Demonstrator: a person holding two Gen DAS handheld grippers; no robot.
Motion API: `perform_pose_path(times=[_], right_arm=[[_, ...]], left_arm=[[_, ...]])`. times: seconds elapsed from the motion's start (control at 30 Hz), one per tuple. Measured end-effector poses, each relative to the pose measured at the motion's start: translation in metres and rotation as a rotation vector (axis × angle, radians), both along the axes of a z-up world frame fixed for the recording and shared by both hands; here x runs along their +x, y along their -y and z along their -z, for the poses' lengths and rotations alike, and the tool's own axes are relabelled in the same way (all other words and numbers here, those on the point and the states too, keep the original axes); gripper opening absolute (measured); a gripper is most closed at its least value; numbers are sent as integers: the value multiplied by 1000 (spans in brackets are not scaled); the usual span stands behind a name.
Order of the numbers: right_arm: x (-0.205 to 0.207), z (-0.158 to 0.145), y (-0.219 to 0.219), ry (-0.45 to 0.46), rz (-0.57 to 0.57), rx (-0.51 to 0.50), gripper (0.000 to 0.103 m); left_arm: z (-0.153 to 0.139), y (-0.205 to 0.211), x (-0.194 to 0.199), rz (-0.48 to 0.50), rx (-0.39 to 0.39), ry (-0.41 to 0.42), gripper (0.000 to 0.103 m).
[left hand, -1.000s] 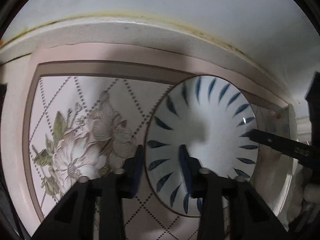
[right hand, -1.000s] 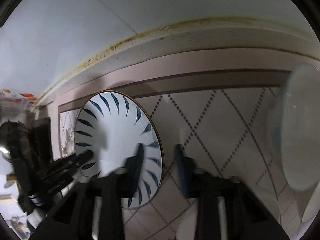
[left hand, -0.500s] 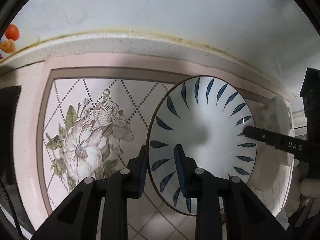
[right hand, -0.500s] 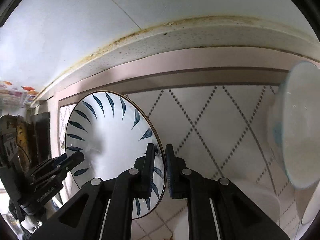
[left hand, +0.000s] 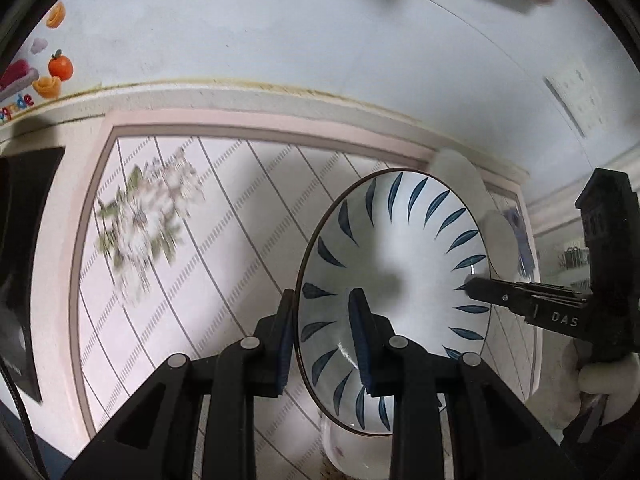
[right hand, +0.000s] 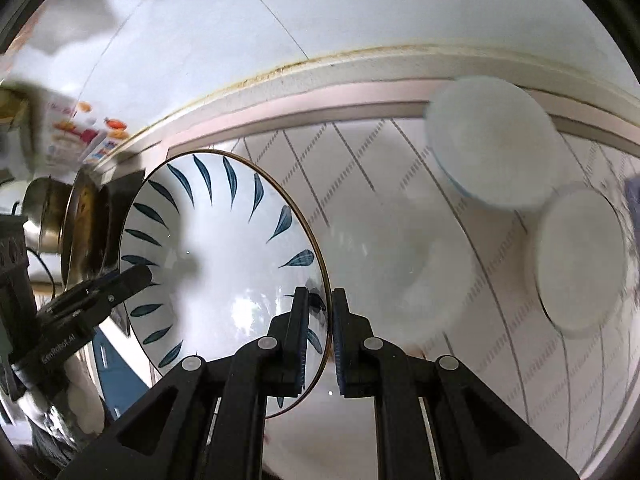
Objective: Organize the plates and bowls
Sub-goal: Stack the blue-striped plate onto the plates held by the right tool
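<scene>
A white deep plate with blue leaf strokes (left hand: 394,276) hangs in the air above the counter, gripped on opposite rims. My left gripper (left hand: 323,336) is shut on its near-left rim, one pad inside and one outside. In the right wrist view the same plate (right hand: 224,248) sits left of centre, and my right gripper (right hand: 320,332) is shut on its right rim. Each gripper shows in the other's view: the right gripper (left hand: 470,286) at the plate's far edge, the left gripper (right hand: 144,274) at the plate's left edge.
A pink diamond-pattern mat with a flower print (left hand: 144,220) covers the counter below. White bowls (right hand: 492,140) (right hand: 580,260) stand at its right end, and another white dish (right hand: 400,264) lies blurred under the plate. A metal pot (right hand: 44,208) is far left. A white wall rises behind.
Both grippers closed on the plate's rims and lifted it. The mat and bowls now look farther below, and more of the wall shows.
</scene>
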State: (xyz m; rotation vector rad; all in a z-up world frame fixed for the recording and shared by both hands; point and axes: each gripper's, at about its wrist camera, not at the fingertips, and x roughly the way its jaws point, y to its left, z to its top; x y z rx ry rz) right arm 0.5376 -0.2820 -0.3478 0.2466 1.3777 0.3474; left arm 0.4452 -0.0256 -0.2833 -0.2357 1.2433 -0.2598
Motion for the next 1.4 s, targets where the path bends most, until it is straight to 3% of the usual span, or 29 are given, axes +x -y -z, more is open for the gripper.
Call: perform_pose_path(times=[0.23,0.6,1.03,1.4], right_arm=[[-73,-4,43,2,-14,-19,12],[-134,63,69,-105,-27,-39,12],[-142,85,73,-110,-33,-34,12],[-145,85,69,-74,-52,-49,13]], left_arm=[[26,35,-46,18,-51,-72,24],[84,65,-82,35,7,-166,24],[111,85,-83,29,87,-190,23],[113,82,-85,-16,69,-180,23]])
